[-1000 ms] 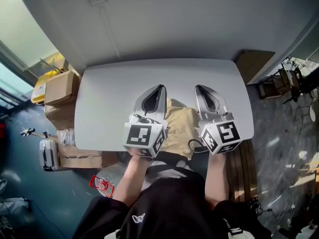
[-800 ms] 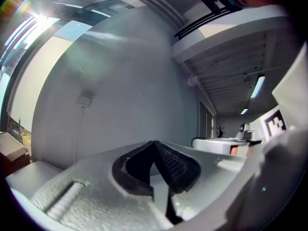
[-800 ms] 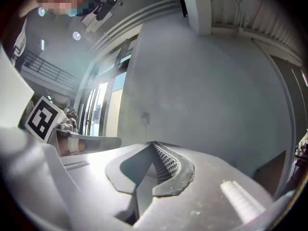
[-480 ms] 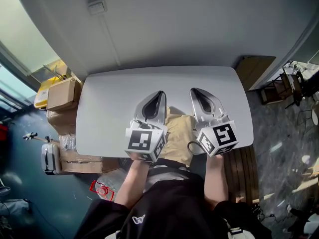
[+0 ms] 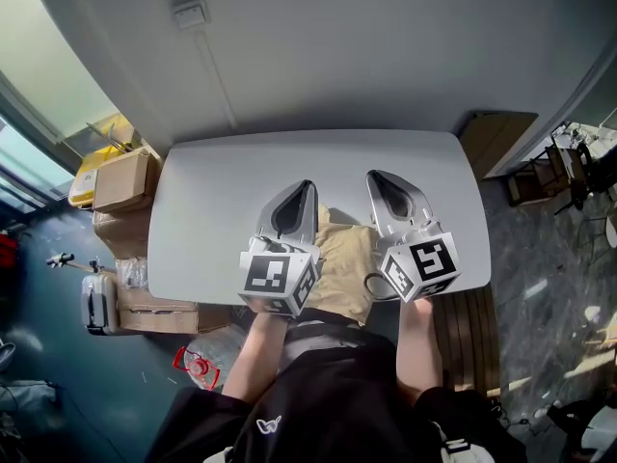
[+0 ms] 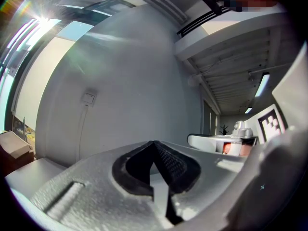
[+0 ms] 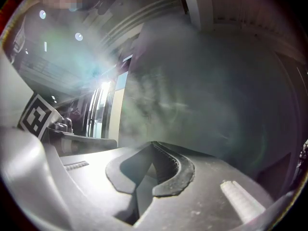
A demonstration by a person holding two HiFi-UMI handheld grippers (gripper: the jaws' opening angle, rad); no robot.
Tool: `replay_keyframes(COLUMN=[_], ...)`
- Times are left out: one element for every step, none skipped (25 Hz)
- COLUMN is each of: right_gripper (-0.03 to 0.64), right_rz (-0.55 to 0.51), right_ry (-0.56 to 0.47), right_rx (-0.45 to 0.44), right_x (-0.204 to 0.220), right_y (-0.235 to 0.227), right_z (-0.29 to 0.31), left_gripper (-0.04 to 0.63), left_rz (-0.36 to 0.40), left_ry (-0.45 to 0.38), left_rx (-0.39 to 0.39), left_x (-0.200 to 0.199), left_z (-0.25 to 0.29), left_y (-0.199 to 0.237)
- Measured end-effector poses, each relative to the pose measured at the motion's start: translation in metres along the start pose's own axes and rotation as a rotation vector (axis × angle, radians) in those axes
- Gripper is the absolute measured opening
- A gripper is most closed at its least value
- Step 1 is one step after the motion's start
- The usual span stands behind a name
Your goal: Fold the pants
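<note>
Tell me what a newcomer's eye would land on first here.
The left gripper and the right gripper, each with a black-and-white marker cube, fill the middle of the head view. Both are shut and empty, held side by side over the white table. Between them, at the table's near edge, the tan pants lie in a compact bundle. Cardboard boxes sit on the floor to the left.

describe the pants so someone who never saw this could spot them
Start at the grey table mid-picture. At its near edge, between the left gripper and right gripper, lie the pants: a folded tan bundle, the only cloth on it.
</note>
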State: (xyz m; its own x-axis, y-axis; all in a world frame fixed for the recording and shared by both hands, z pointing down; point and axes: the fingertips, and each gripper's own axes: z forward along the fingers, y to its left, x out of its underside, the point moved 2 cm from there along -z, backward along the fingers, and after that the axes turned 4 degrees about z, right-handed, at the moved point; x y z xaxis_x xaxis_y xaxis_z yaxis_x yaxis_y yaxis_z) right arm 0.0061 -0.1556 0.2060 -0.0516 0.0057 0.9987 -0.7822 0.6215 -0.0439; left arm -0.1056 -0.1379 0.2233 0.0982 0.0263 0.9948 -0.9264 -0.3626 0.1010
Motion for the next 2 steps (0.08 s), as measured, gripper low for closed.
replay_keyframes(right_gripper=[0.005, 0.005], right_rz=[0.000, 0.000], right_ry=[-0.001, -0.002], right_rx=[-0.004, -0.008], right_x=[-0.0001, -0.0002], right_y=[-0.0003, -0.0007], right_z=[0.0010, 0.0019], left_gripper=[0.003, 0.003], left_rz=[-0.002, -0.004], left_ry=[-0.001, -0.002], left_rx=[0.001, 0.003], left_x=[0.0006, 0.0015], left_z=[0.0011, 0.0022], left_y=[0.0002, 0.0003])
